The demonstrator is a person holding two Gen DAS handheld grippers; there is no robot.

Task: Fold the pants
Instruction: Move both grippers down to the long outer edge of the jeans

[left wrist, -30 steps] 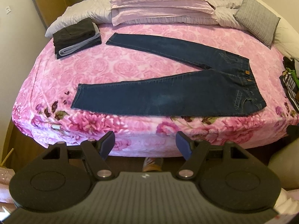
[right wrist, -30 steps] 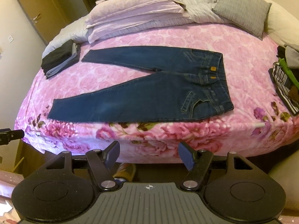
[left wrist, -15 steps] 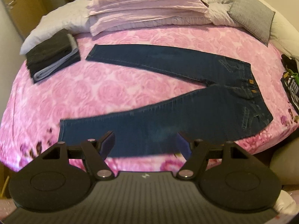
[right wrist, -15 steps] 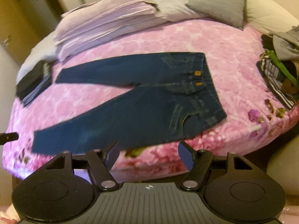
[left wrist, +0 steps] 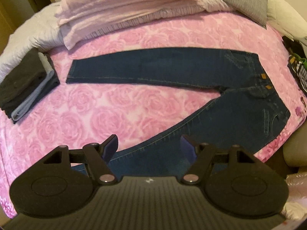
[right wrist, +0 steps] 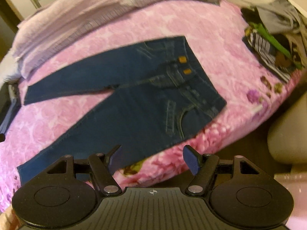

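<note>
Dark blue denim jeans (left wrist: 191, 80) lie flat, legs splayed, on pink rose-print blanket (left wrist: 96, 118). My left gripper (left wrist: 149, 145) and right gripper (right wrist: 153, 158) gape wide, empty, above jeans' near leg. Approach step; next, grab that leg's edge.

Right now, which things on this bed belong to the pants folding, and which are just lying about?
Belongs to the job:
jeans, spread flat
left gripper, open
right gripper, open

Just lying about:
folded dark clothes
pink pillows
grey cushion
loose clothes pile
</note>
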